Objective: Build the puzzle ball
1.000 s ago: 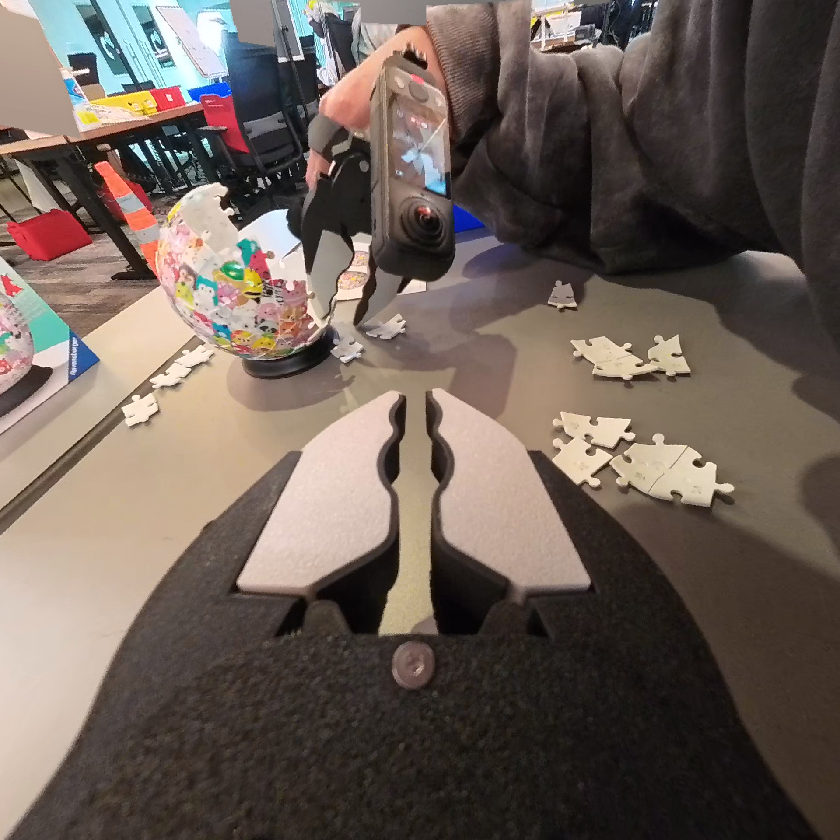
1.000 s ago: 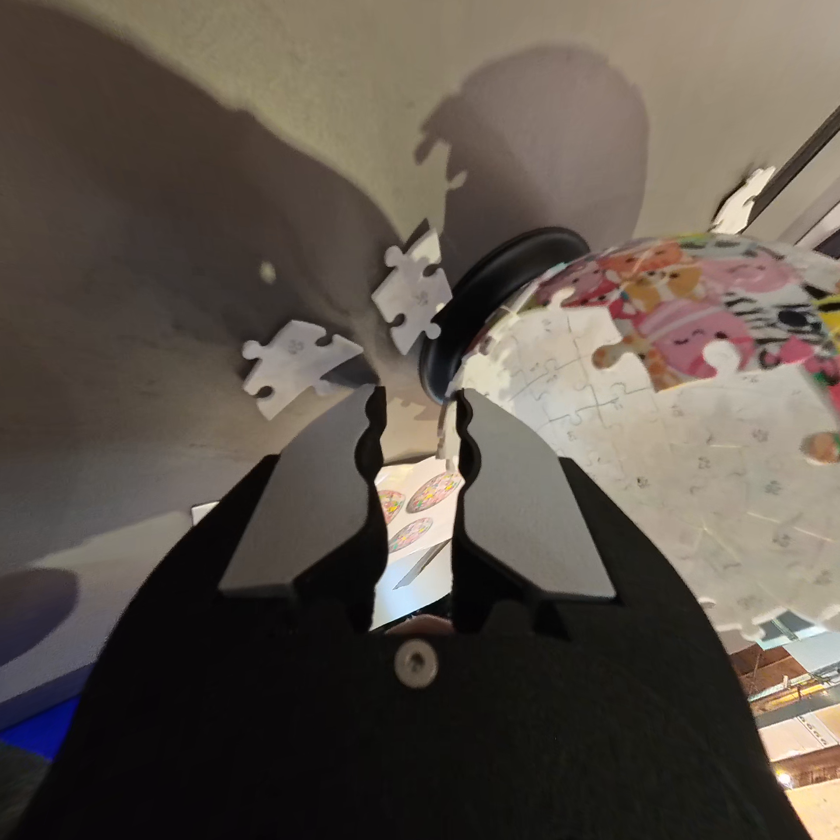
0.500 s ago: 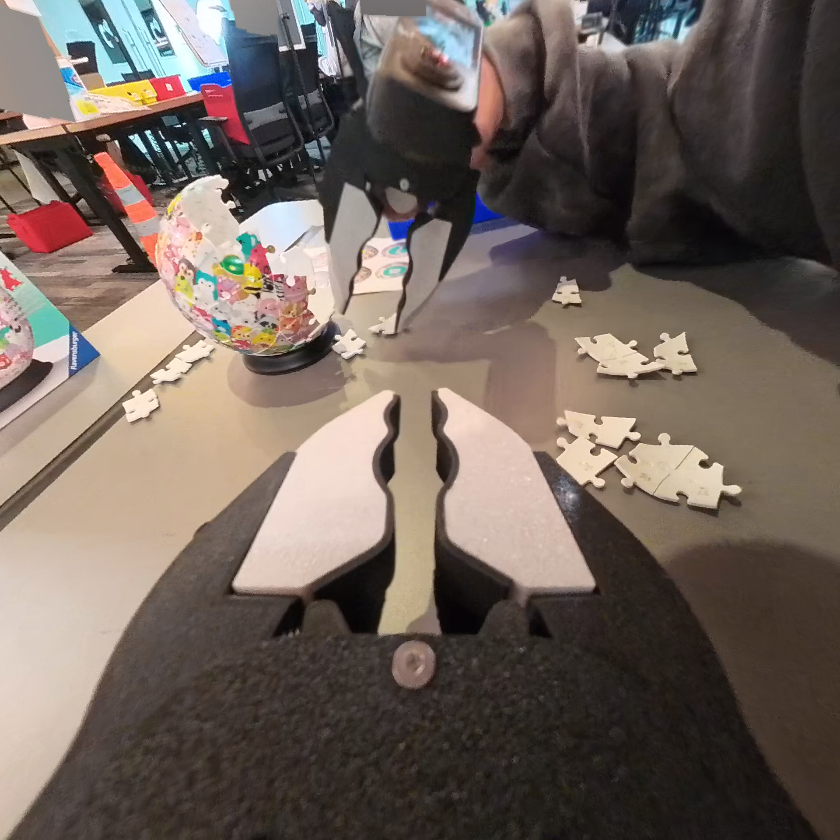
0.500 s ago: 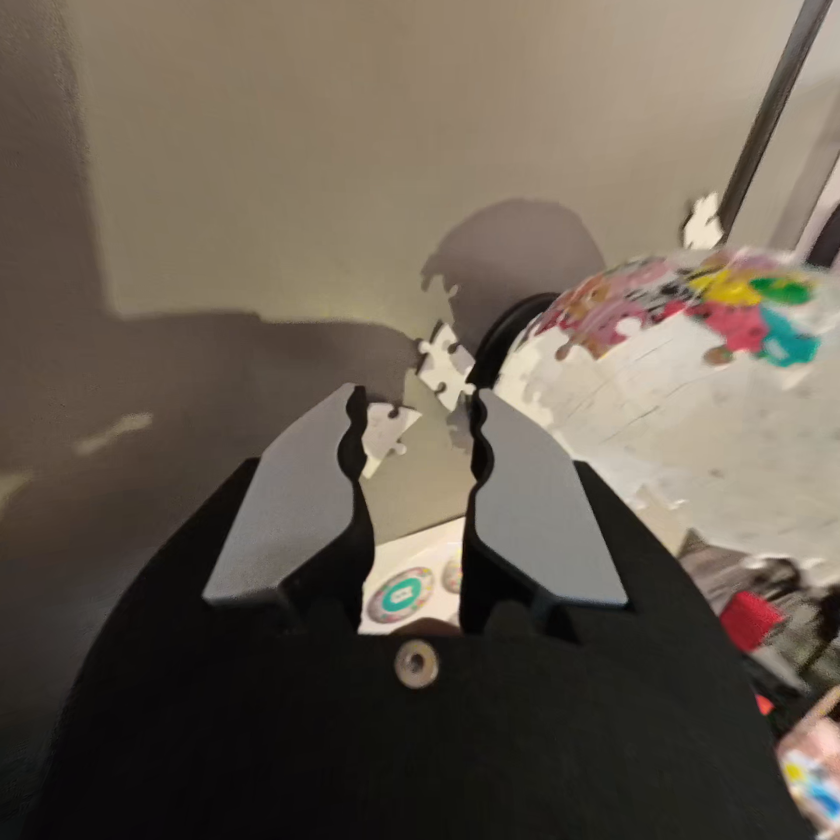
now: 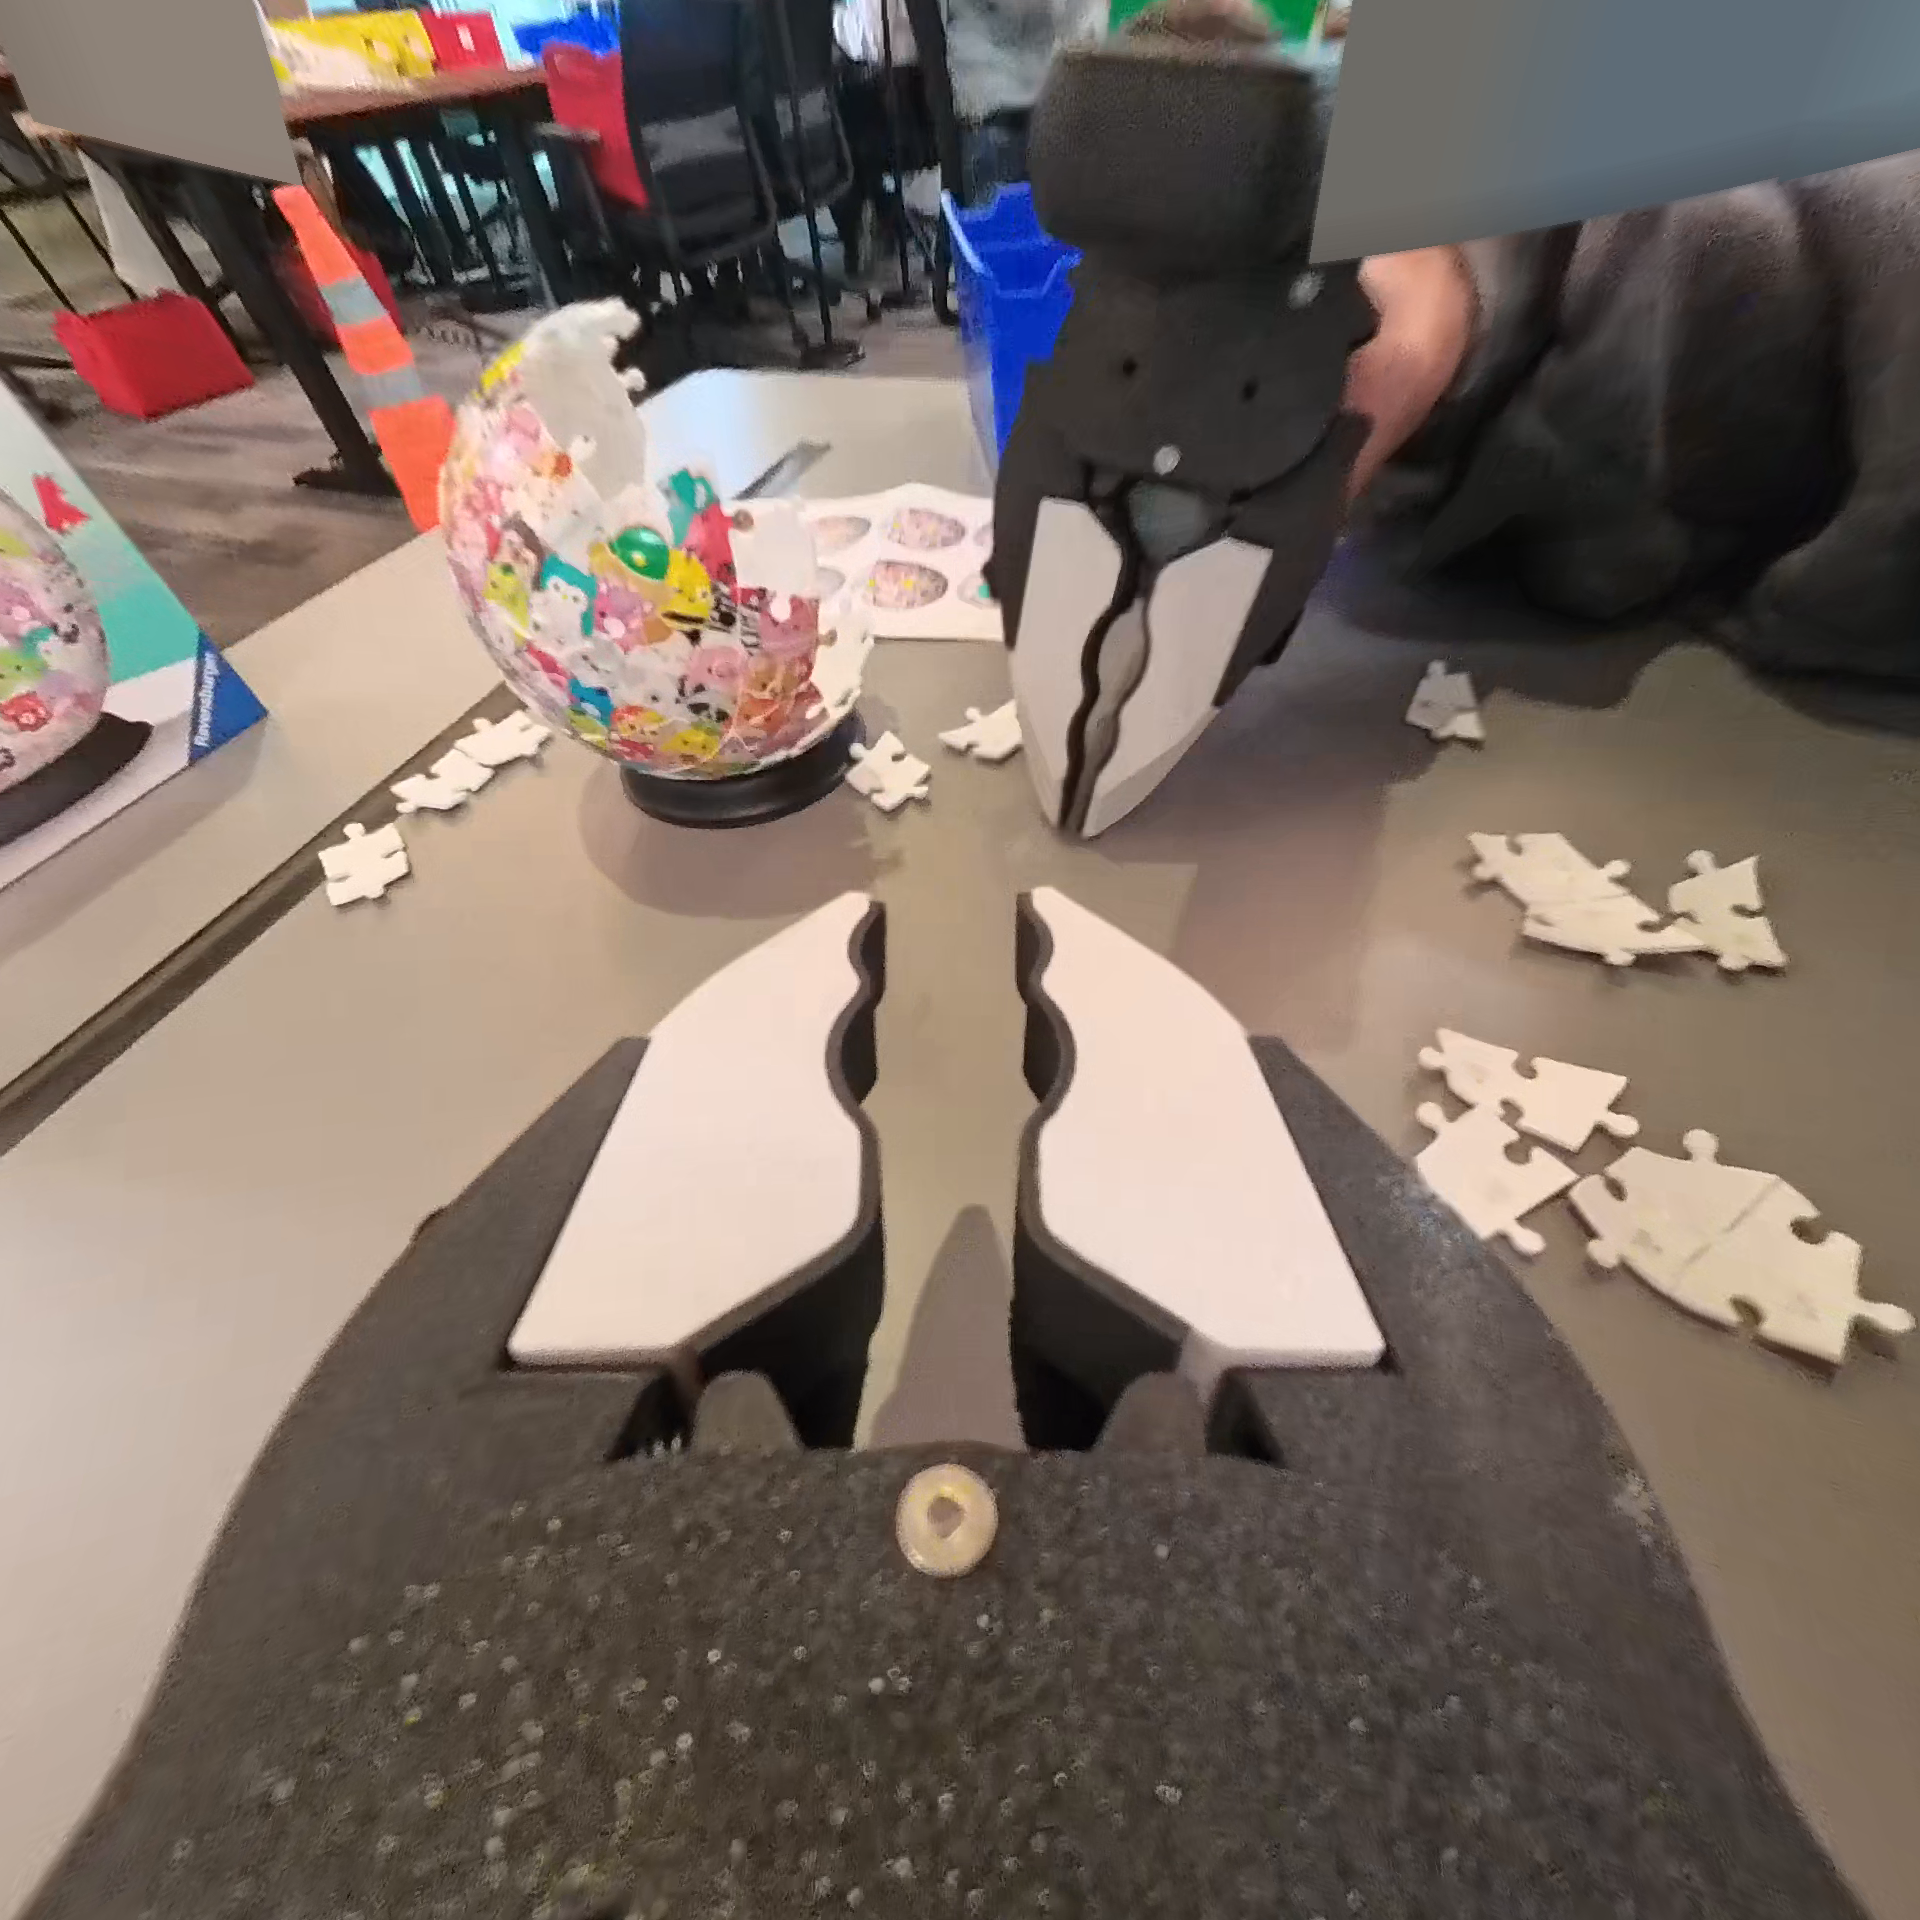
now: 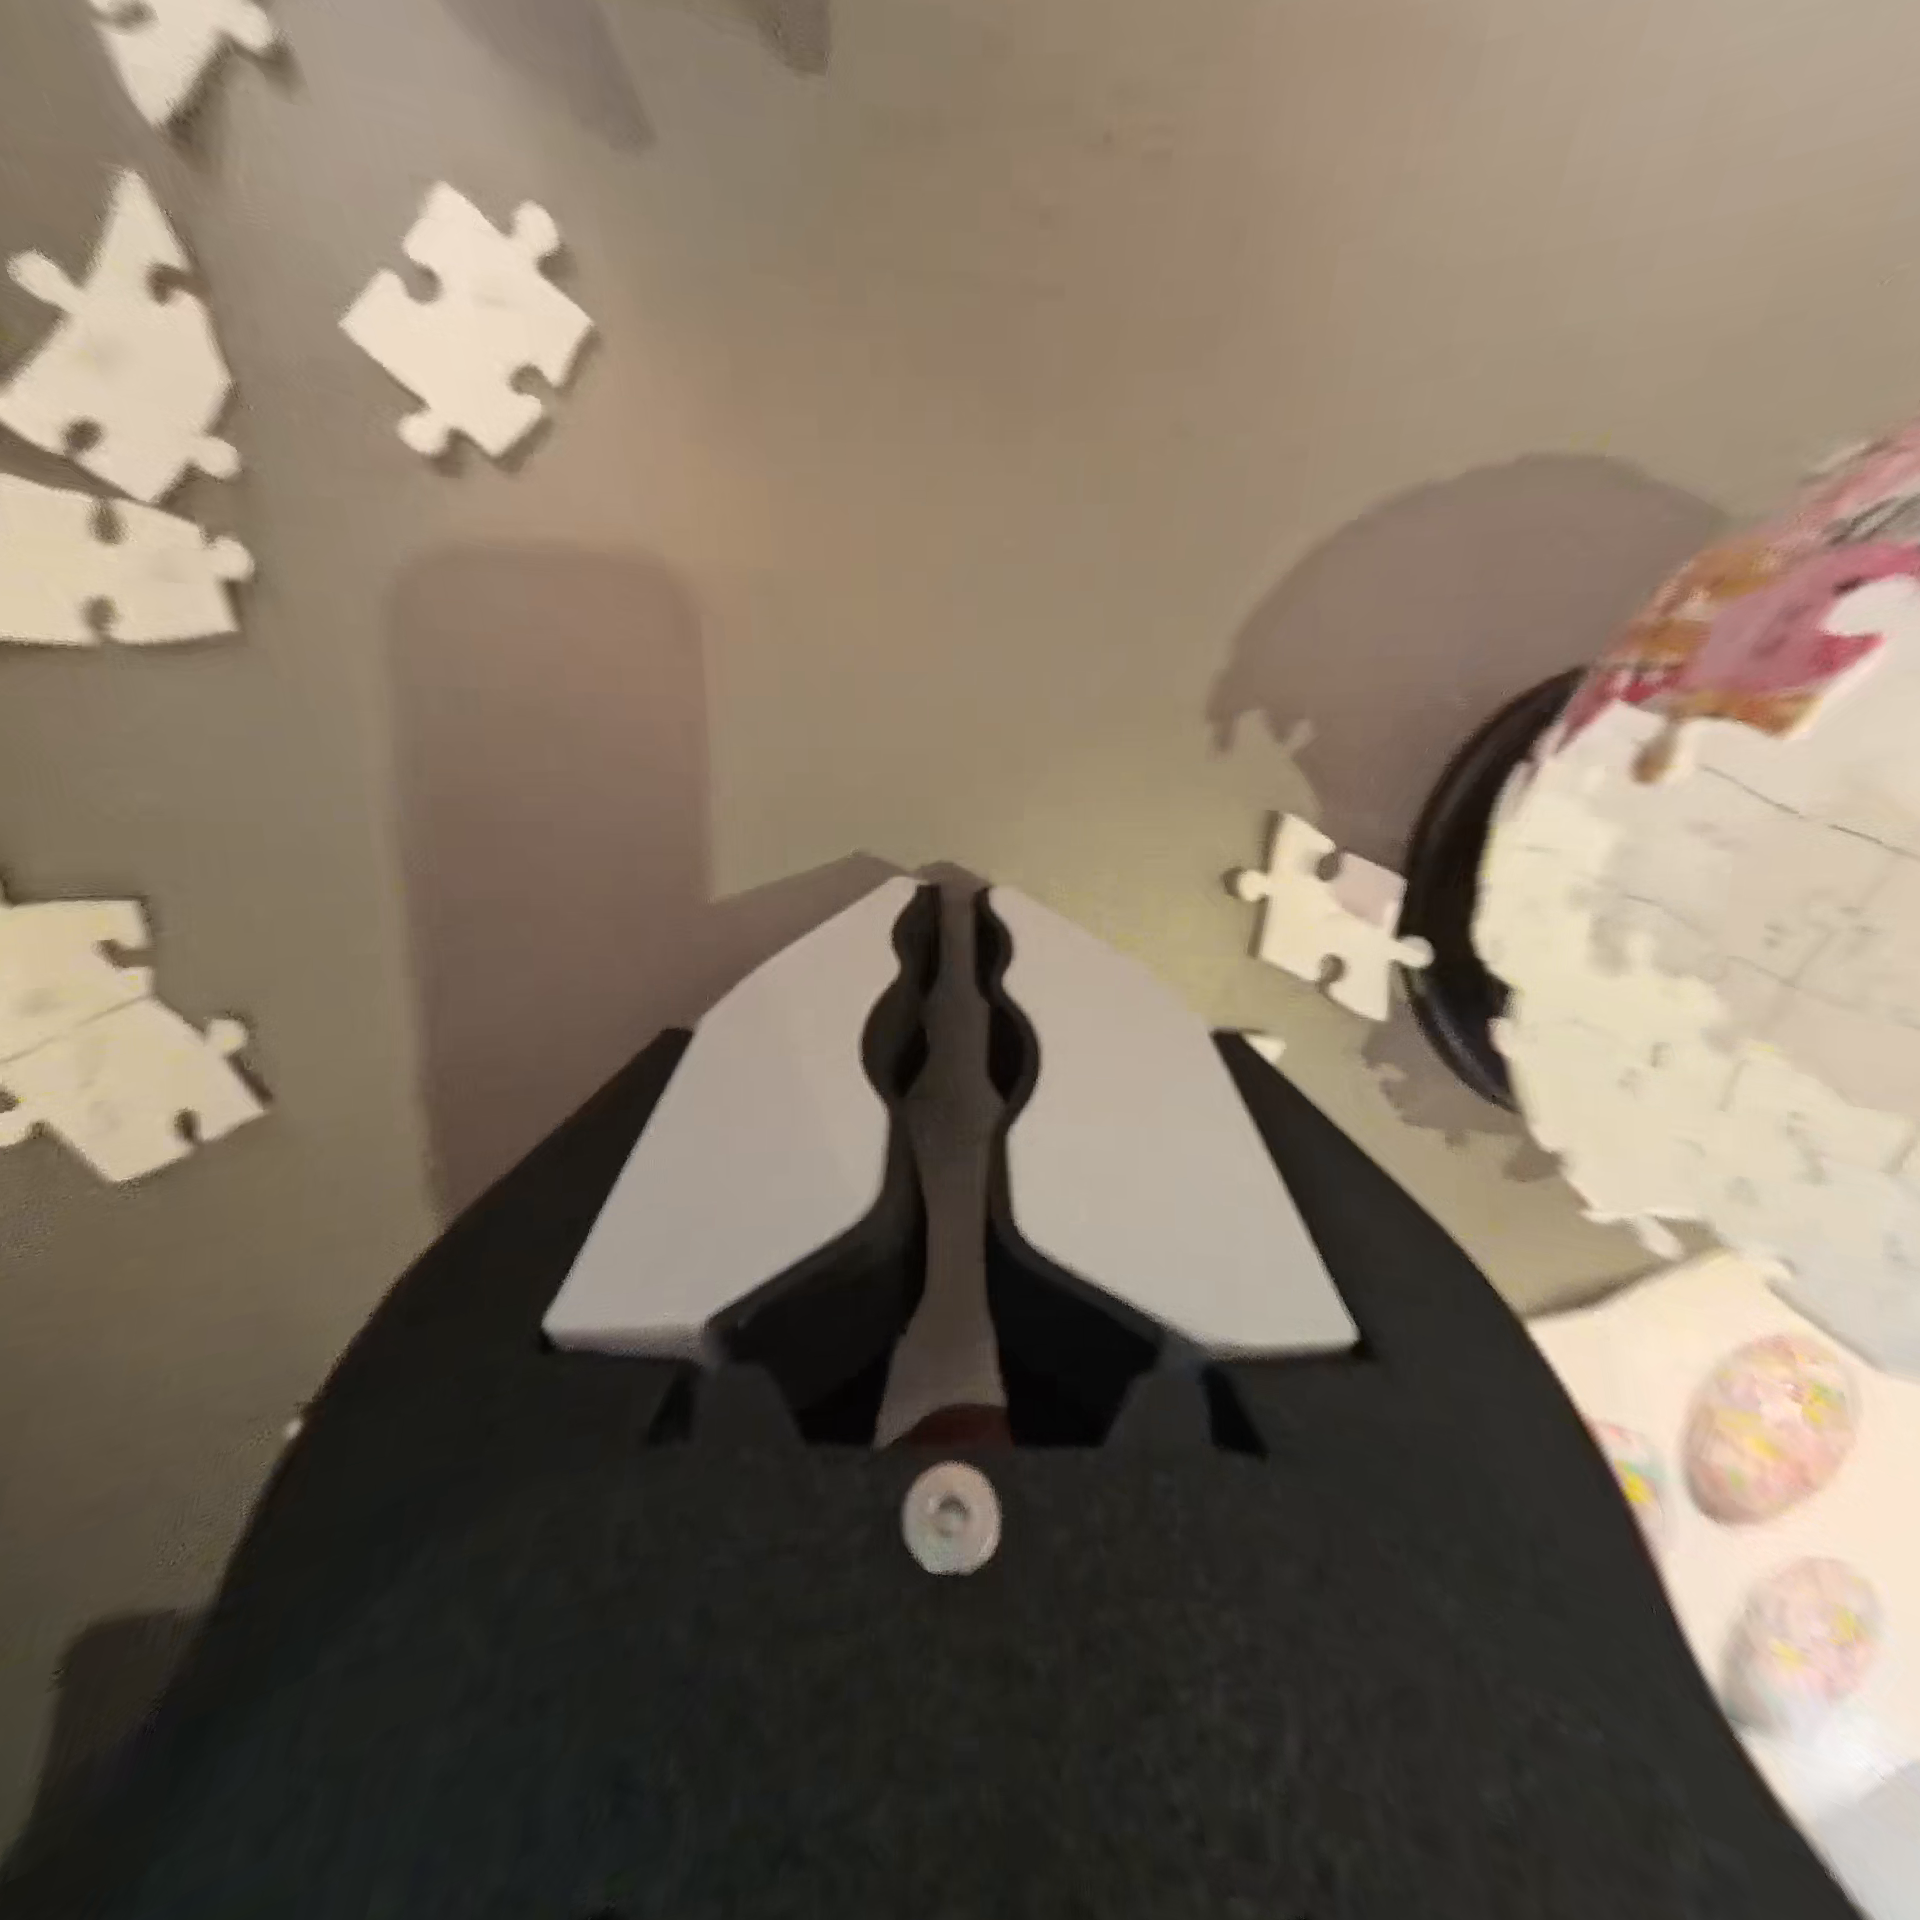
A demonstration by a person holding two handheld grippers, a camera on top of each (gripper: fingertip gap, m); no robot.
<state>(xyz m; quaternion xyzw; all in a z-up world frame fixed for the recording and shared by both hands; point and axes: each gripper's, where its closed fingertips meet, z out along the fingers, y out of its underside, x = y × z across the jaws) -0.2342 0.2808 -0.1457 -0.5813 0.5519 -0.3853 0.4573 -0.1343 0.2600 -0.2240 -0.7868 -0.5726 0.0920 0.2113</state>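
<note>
Only the left wrist view shows the far-left things: a printed puzzle box (image 5: 114, 665) at nine o'clock, then loose white pieces (image 5: 364, 862) along the bench (image 5: 312, 1195) seam. Next, at eleven o'clock, the puzzle ball (image 5: 644, 613) stands half built on its black ring stand (image 5: 743, 795), a colourful outer shell with a jagged open top. The left tongs (image 5: 948, 914) lie low over the bench, their pale flat fingers clearly apart with nothing between them. At one o'clock the right tongs (image 5: 1075, 821) point steeply down, tips together on the bench surface, held by a hand (image 5: 1403, 343) in a dark grey sleeve (image 5: 1662, 436). Whether a piece is pinched there cannot be told. Further right lie joined white pieces (image 5: 1621, 909).

The right wrist view alone shows the ball's (image 6: 1714, 987) plain white inner surface at three o'clock, blurred, with one piece (image 6: 1325, 925) touching the stand's edge. The tips of the right tongs (image 6: 948, 868) meet, with wavy black inner edges behind them. A printed sheet (image 6: 1662, 1507) lies at four o'clock.
</note>
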